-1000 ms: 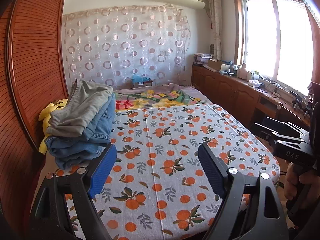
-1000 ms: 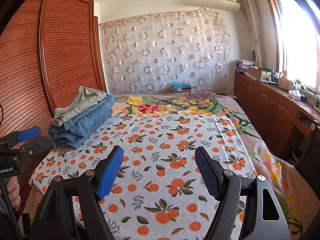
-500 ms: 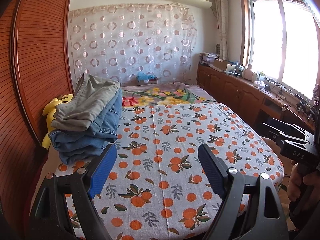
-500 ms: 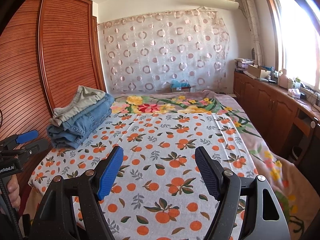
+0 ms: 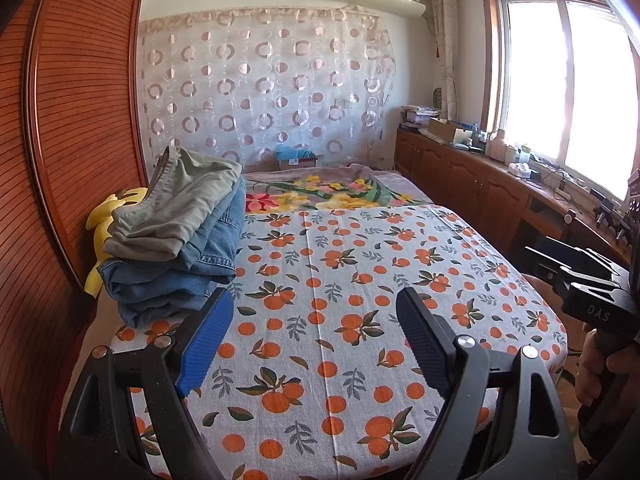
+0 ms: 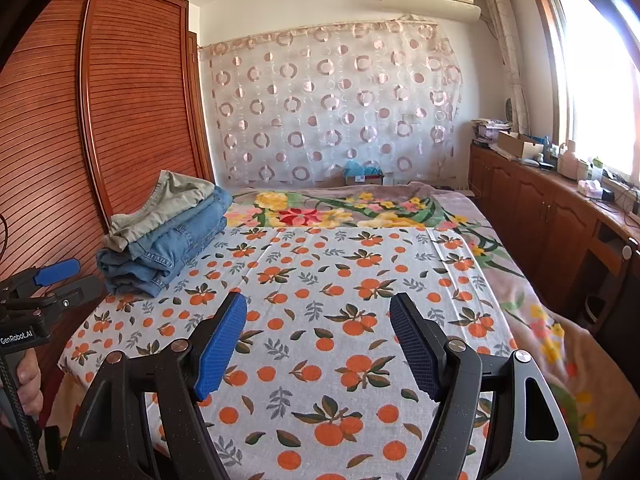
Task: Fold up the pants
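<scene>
A stack of folded pants lies at the left edge of the bed, grey-green pants (image 5: 176, 204) (image 6: 168, 200) on top of blue jeans (image 5: 172, 280) (image 6: 168, 248). My left gripper (image 5: 314, 300) hovers open over the orange-print sheet (image 5: 340, 280), just right of the stack, with nothing between its fingers. My right gripper (image 6: 318, 304) stands open and empty above the sheet (image 6: 340, 280), further right and apart from the stack. Each gripper shows at the edge of the other's view: the right gripper (image 5: 540, 258) held by a hand (image 5: 600, 364), the left gripper (image 6: 72, 280) near the stack.
A slatted wooden wardrobe (image 6: 80, 120) runs along the bed's left side. A yellow plush toy (image 5: 104, 216) sits behind the stack. A floral blanket (image 6: 340, 208) covers the far end. Wooden cabinets (image 6: 540, 208) with clutter line the right wall under the window.
The left wrist view shifted very slightly at first, then held. Both grippers stay open and still, and the stack of pants lies as before.
</scene>
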